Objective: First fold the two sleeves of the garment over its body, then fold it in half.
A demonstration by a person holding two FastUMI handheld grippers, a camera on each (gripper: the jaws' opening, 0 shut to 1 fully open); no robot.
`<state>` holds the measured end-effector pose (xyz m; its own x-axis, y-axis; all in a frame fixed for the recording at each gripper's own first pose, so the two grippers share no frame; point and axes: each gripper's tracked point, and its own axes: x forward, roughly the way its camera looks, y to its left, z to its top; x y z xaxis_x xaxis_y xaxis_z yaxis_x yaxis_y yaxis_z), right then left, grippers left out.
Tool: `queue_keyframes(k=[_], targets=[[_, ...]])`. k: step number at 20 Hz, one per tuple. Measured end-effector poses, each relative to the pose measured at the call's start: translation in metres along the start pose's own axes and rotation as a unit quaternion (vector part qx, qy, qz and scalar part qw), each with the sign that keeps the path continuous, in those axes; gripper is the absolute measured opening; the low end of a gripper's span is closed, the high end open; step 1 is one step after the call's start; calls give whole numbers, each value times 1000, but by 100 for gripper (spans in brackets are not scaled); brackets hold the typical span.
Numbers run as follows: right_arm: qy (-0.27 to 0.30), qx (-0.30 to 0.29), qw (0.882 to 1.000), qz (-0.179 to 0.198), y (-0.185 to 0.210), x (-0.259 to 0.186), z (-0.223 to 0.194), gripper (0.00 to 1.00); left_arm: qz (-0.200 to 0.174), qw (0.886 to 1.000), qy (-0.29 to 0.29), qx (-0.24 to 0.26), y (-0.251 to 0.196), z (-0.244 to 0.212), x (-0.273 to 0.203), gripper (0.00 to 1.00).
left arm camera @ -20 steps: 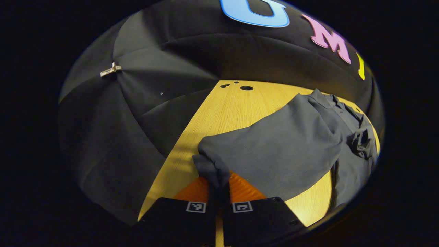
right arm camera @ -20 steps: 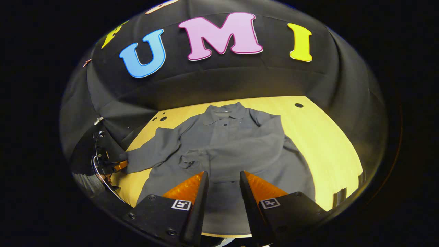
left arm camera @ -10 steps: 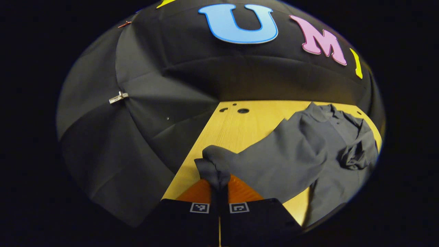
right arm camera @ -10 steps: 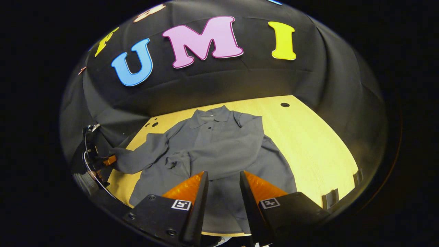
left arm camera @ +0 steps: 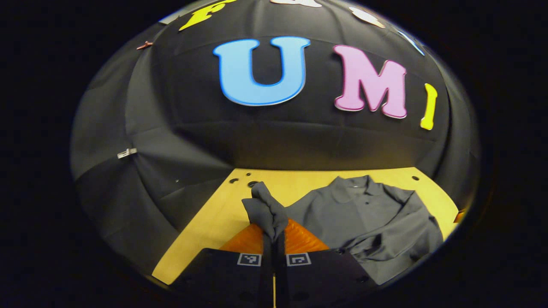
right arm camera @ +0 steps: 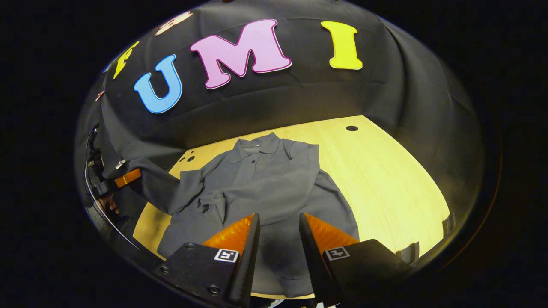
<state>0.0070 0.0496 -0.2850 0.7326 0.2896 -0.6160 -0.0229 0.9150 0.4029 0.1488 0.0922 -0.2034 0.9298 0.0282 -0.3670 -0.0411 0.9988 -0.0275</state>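
Left gripper jaws clamped on sleeve cuff, lifted mid-frame; garment lies centre-frame on counter. Right gripper jaws apart. Recommend carrying cuff across body, releasing flat.

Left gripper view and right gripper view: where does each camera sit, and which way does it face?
Left gripper view: rides the left tool, facing the back wall over the wooden table; its own fingers pinch the sleeve cuff.
Right gripper view: rides the right tool, jaws apart above the shirt's hem, facing the collar; a hand at far left.
Shared: the grey shirt, table, wall.
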Motion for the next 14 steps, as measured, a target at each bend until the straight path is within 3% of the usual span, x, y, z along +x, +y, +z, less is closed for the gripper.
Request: queue_keyframes(k=[2,3,4,5,14], targets=[[2,4,1000,4,-9,3,0,61,-26,1000,-2,1,-40,8,-2,7],[4,5,1000,5,-14,4,0,49,-38,999,-2,0,-61,11,-4,7],[6,6,1000,6,-19,5,1,51,-50,999,-3,1,-81,13,-4,7],[7,7,1000,7,-24,6,0,63,-60,998,-2,2,-99,13,-4,7],[21,15,1000,6,-78,10,0,64,-135,990,27,39,-247,-18,4,7]])
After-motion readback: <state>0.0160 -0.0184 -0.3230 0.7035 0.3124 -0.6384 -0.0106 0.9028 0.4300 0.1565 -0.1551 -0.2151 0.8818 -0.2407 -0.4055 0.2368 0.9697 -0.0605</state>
